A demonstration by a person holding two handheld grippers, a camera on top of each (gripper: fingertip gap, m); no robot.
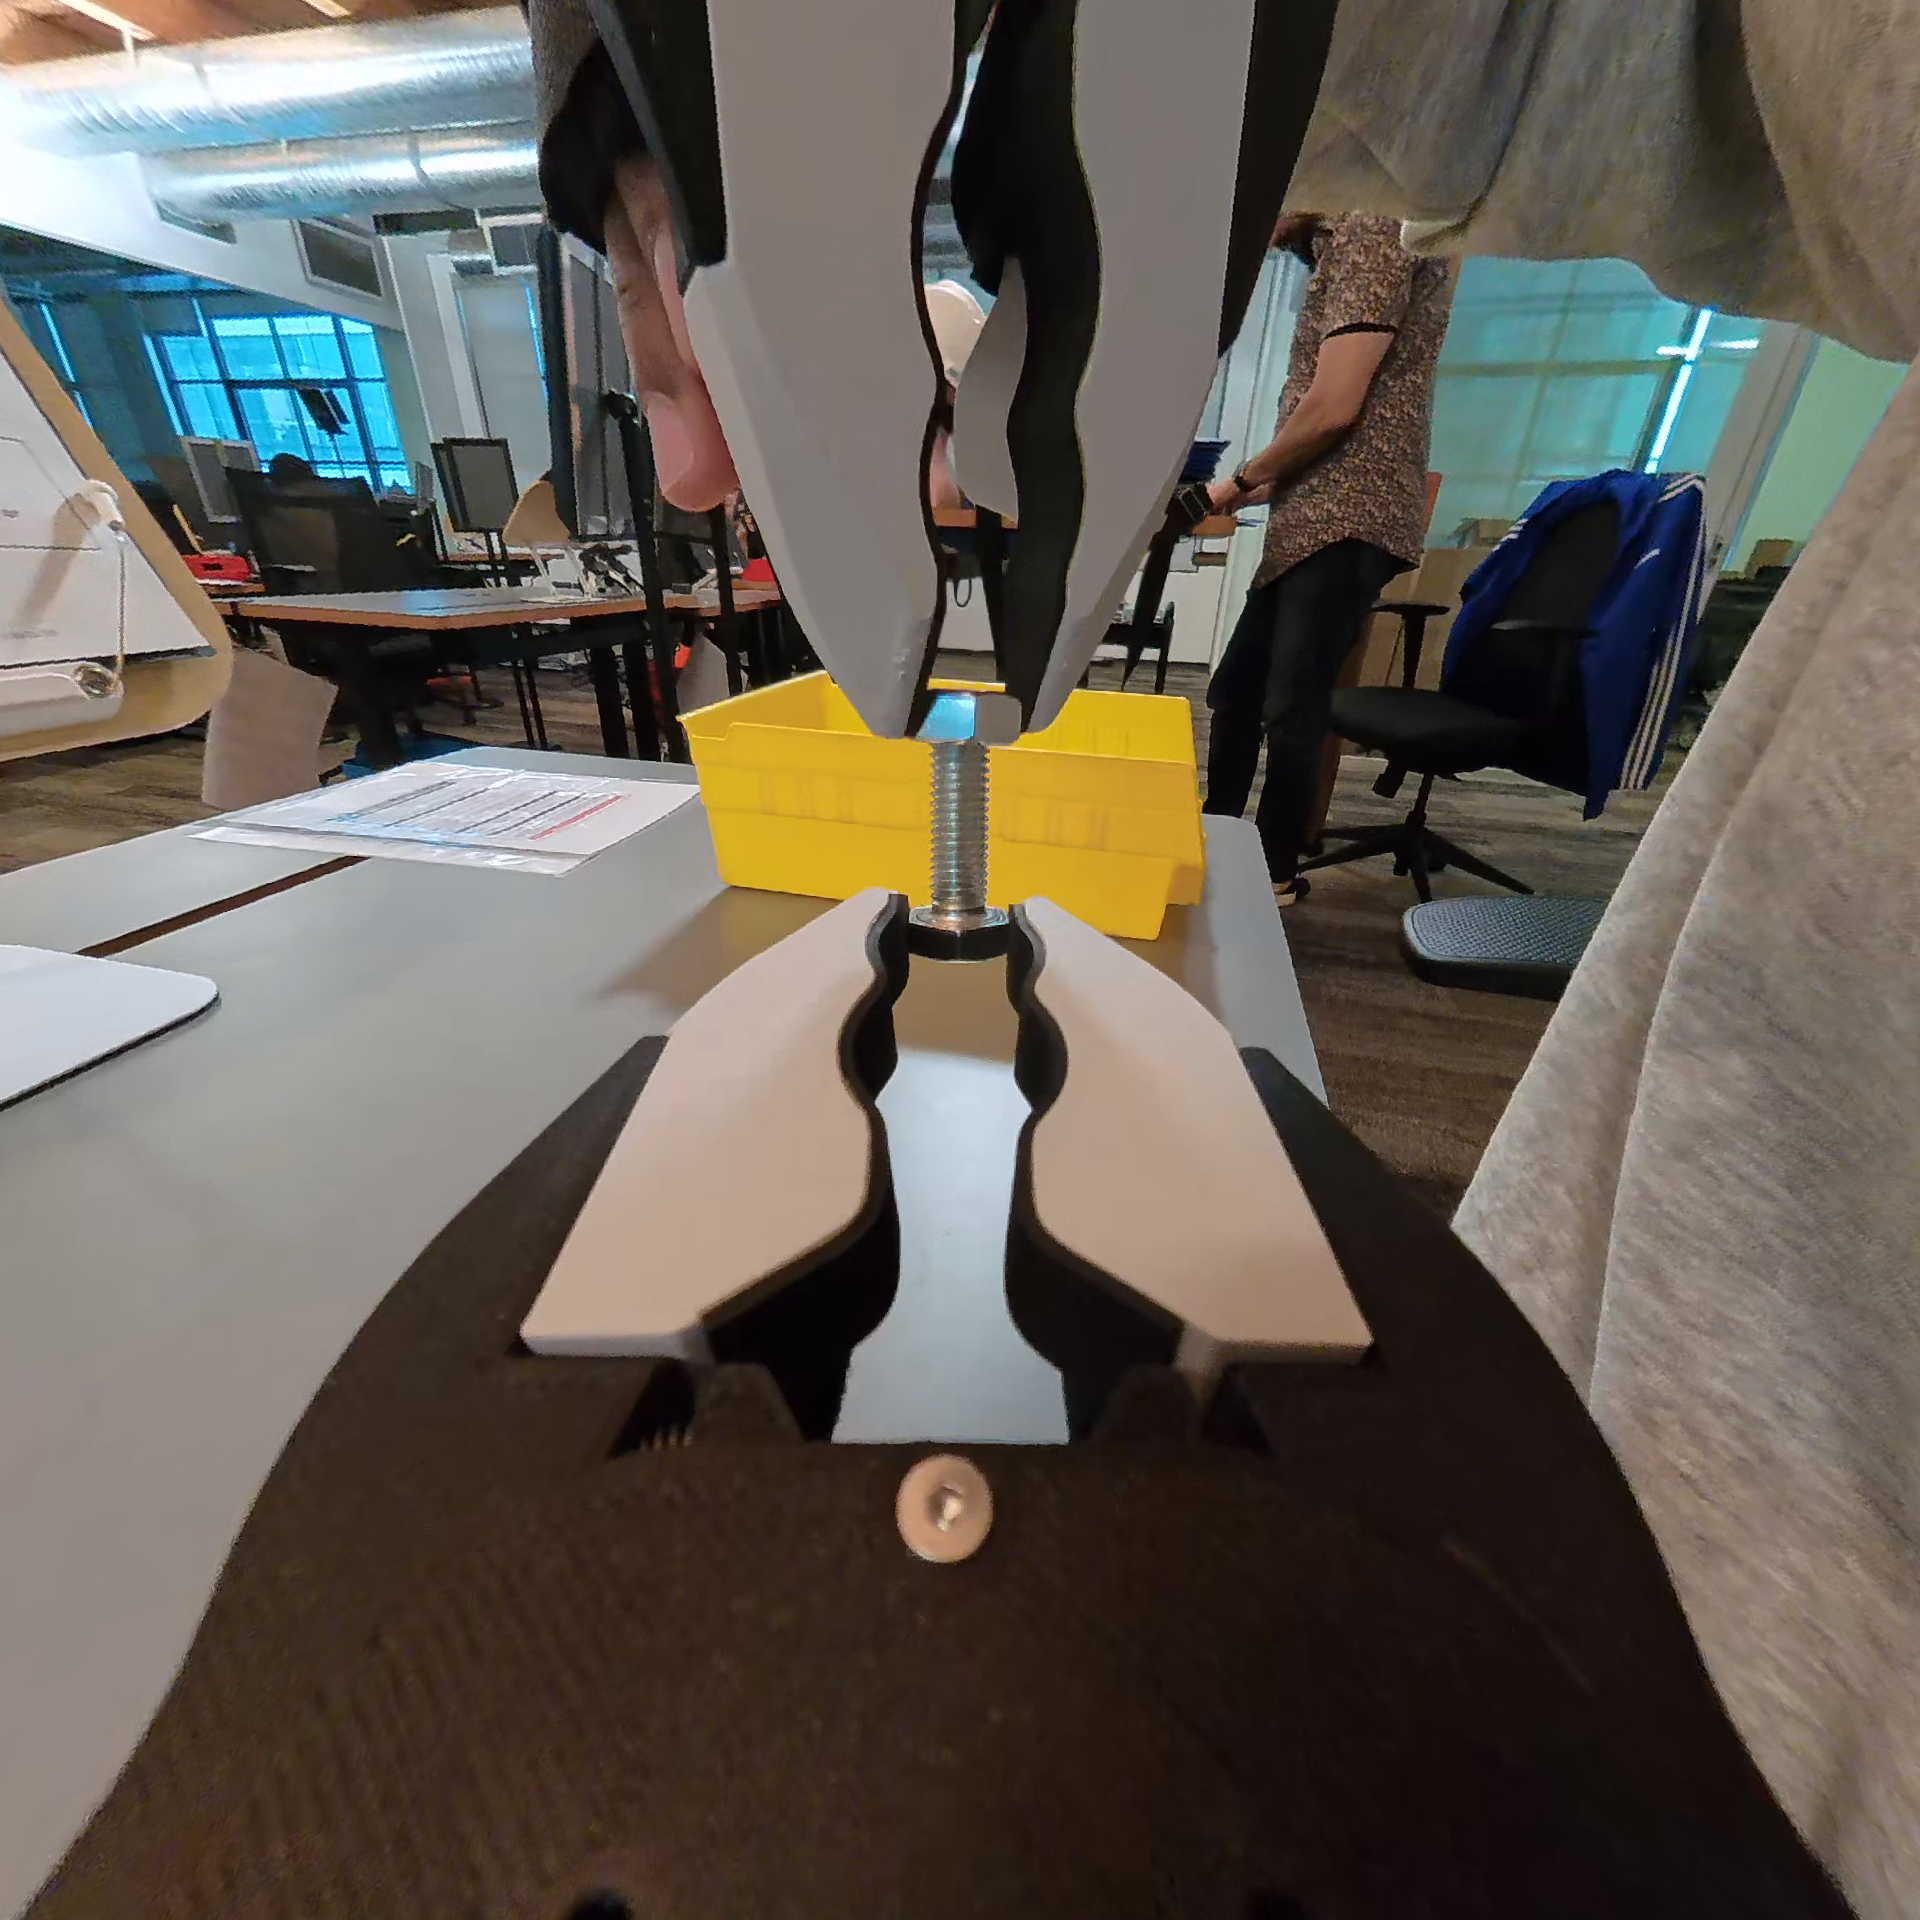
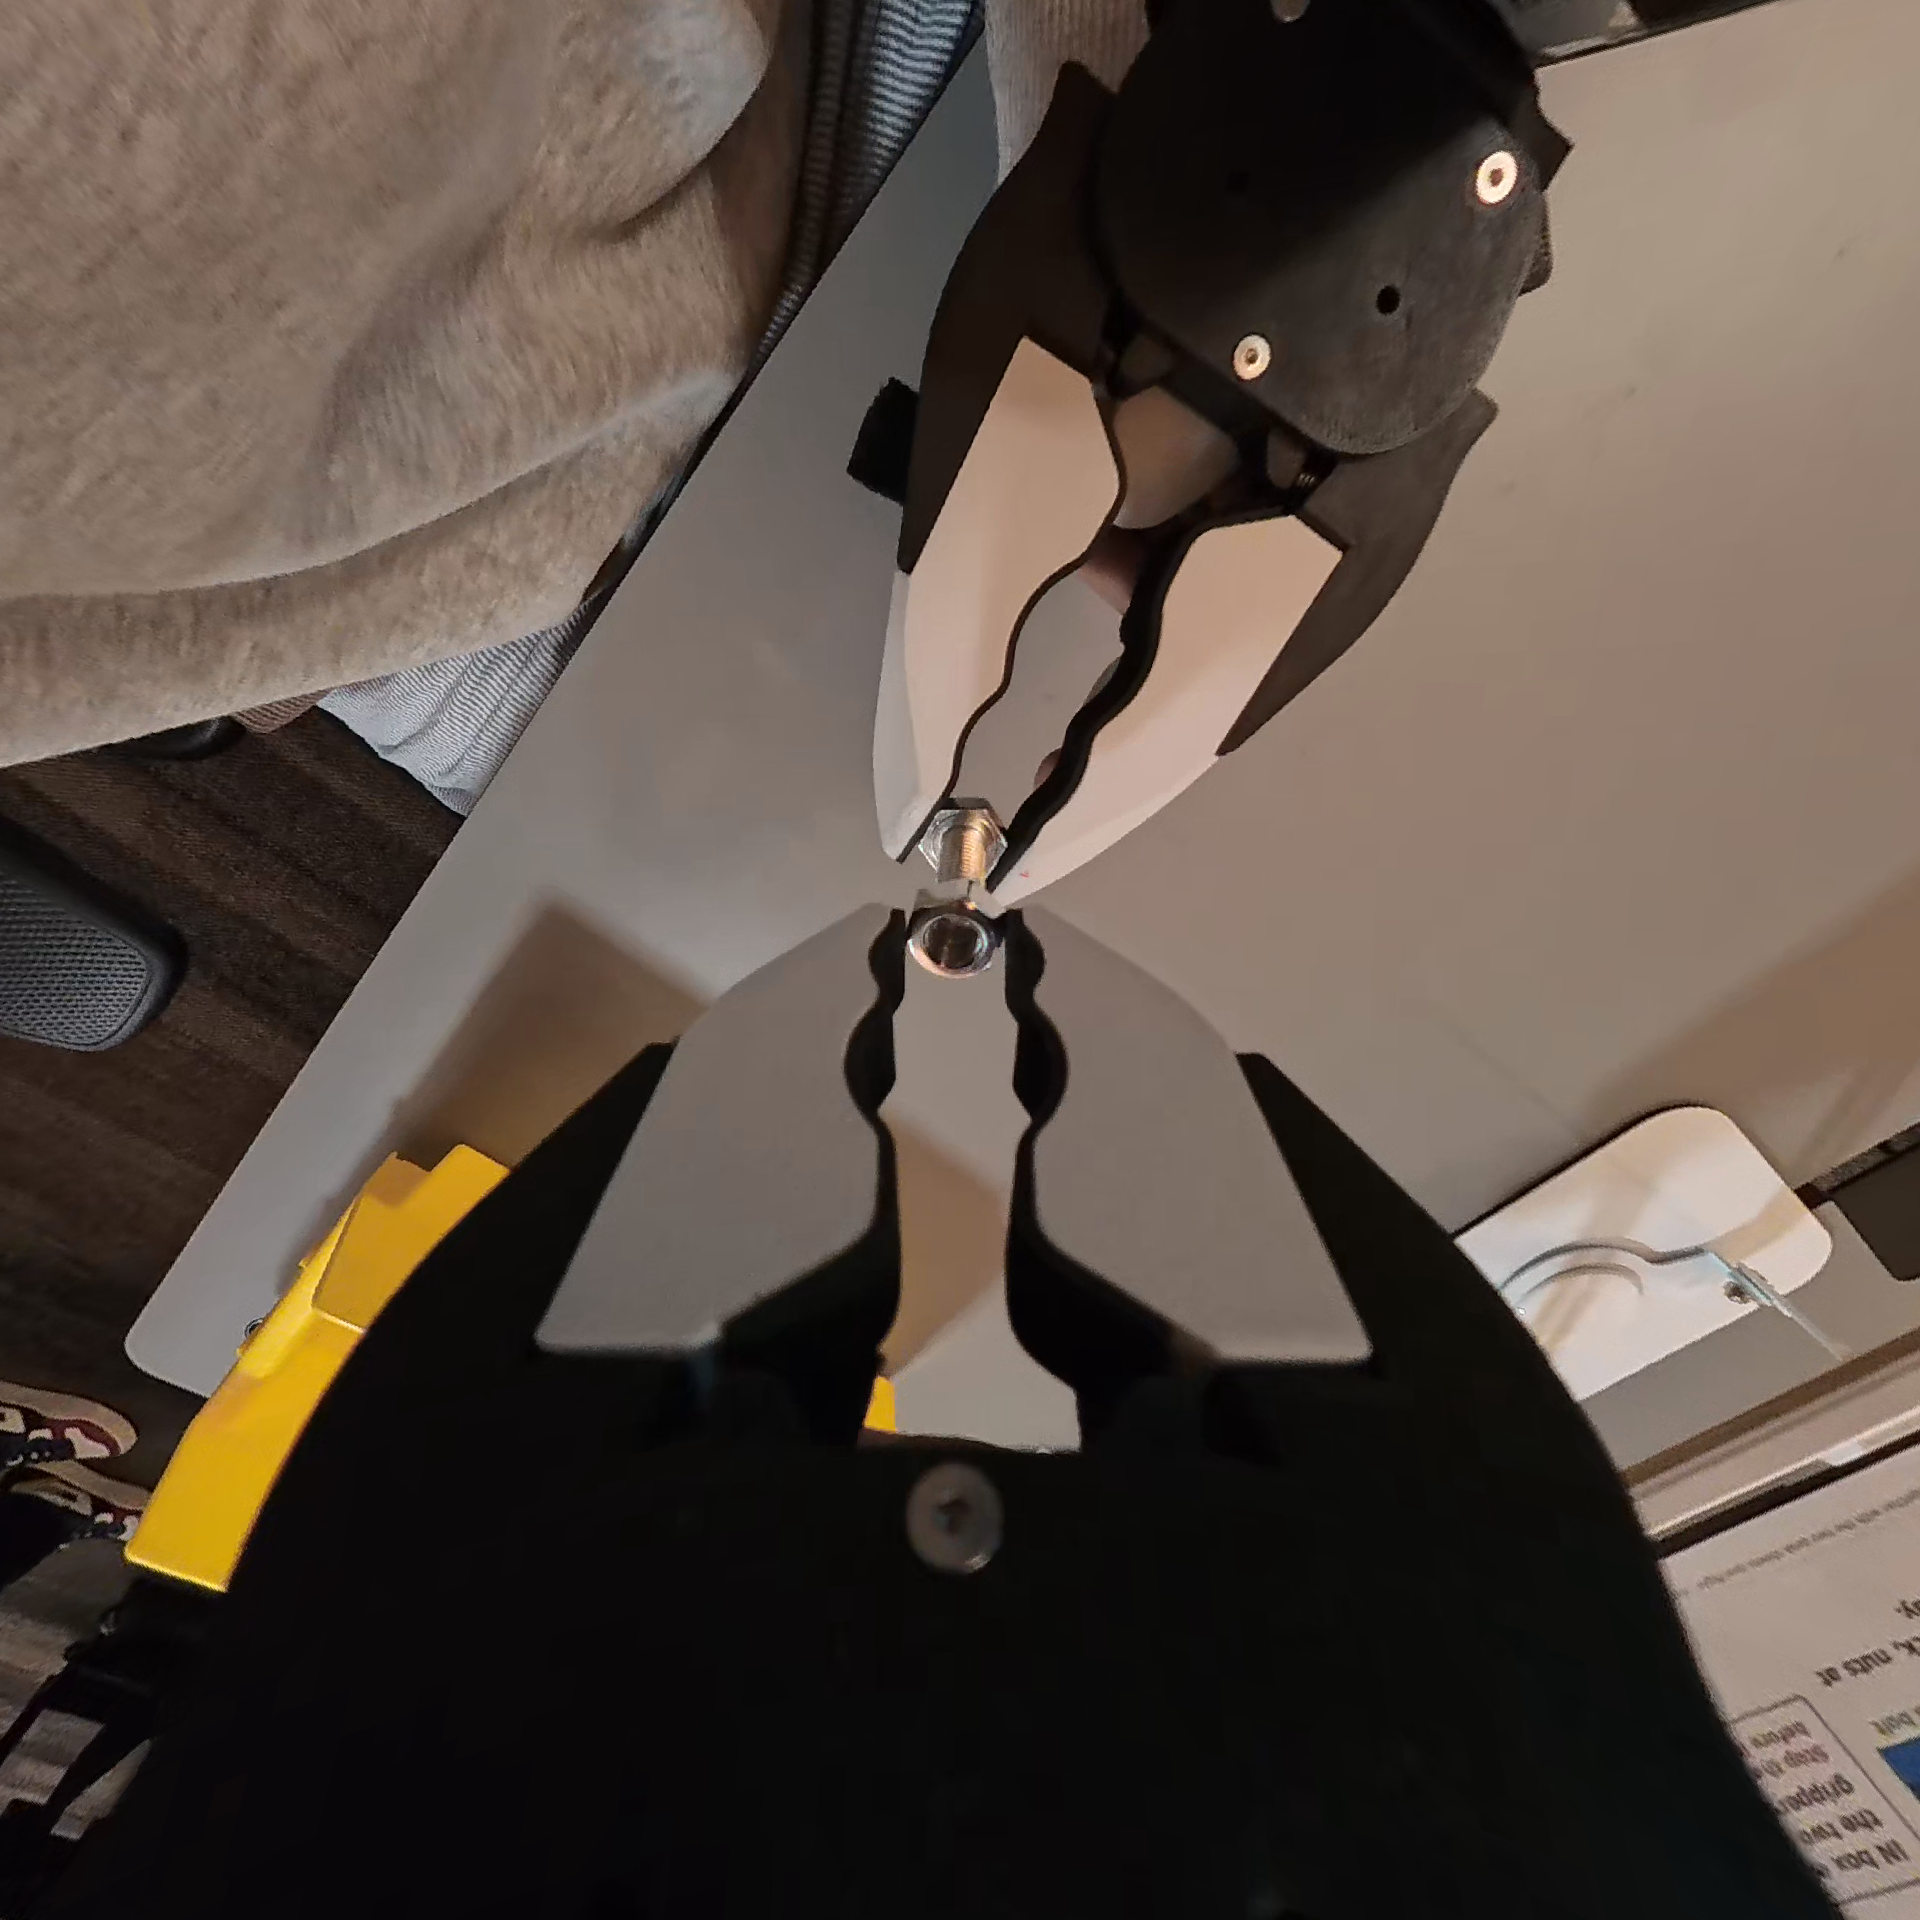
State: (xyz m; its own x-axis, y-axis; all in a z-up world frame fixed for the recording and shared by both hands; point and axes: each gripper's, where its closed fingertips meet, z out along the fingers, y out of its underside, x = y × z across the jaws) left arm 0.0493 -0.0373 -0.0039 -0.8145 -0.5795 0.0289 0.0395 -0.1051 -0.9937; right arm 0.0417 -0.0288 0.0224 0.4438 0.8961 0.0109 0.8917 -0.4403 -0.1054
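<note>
A silver bolt (image 1: 958,821) stands upright over the grey table (image 1: 312,1091). My left gripper (image 1: 956,914) is shut on a hex nut (image 1: 956,932) at the lower end of the bolt's thread. My right gripper (image 1: 961,698) comes down from above and is shut on the bolt's head (image 1: 961,719). In the right wrist view my right gripper (image 2: 951,920) pinches the bolt head (image 2: 948,948) seen end-on. Just beyond it, the left gripper (image 2: 951,857) holds the nut (image 2: 961,831) with the thread through it.
A yellow bin (image 1: 1091,821) sits at the table's far edge, behind the bolt. A laminated sheet (image 1: 447,810) lies at the far left and a white pad (image 1: 83,1018) at the left. A person's grey sleeve (image 1: 1714,1039) fills the right. A standing person (image 1: 1340,468) and an office chair (image 1: 1455,727) are beyond.
</note>
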